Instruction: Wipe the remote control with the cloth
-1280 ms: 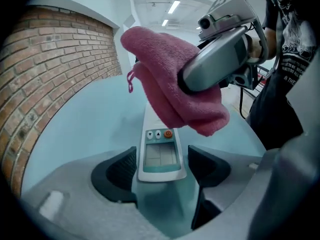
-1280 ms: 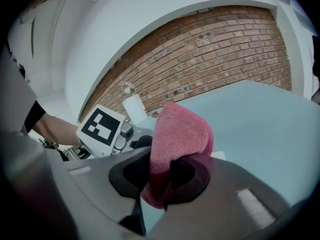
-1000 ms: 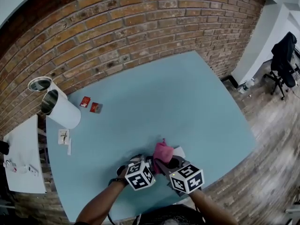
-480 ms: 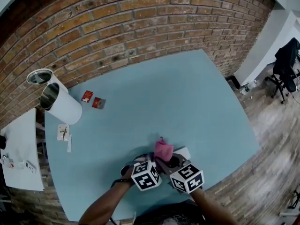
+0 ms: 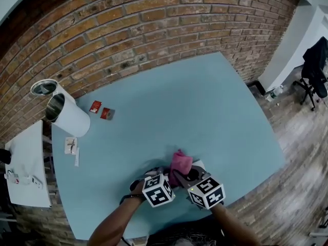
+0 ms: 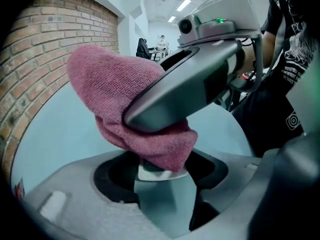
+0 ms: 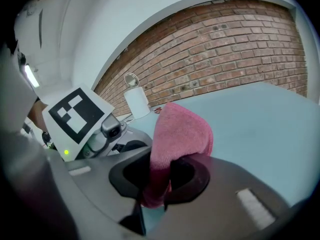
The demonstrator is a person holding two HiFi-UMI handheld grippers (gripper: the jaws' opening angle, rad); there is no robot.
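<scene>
A pink cloth point(image 5: 180, 163) hangs folded from my right gripper point(image 5: 185, 174), which is shut on it near the table's front edge. In the right gripper view the cloth point(image 7: 180, 134) rises out of the closed jaws of the right gripper point(image 7: 160, 184). The white remote control point(image 5: 199, 165) lies under the cloth, mostly hidden. In the left gripper view its end point(image 6: 160, 172) sits across the gap of my left gripper point(image 6: 162, 176), whose jaws stand wide and grip it. The cloth point(image 6: 125, 104) rests on top of the remote.
On the pale blue table point(image 5: 205, 106), a white cylinder point(image 5: 66, 118) and a metal tin point(image 5: 43, 89) stand far left, with two red packets point(image 5: 101, 111) and a paper slip point(image 5: 70, 146). A white side table point(image 5: 25, 163) is at left, a chair point(image 5: 315, 60) at right.
Both grippers stay close together at the front edge. The cloth's top has slumped lower and a little to the right over the remote.
</scene>
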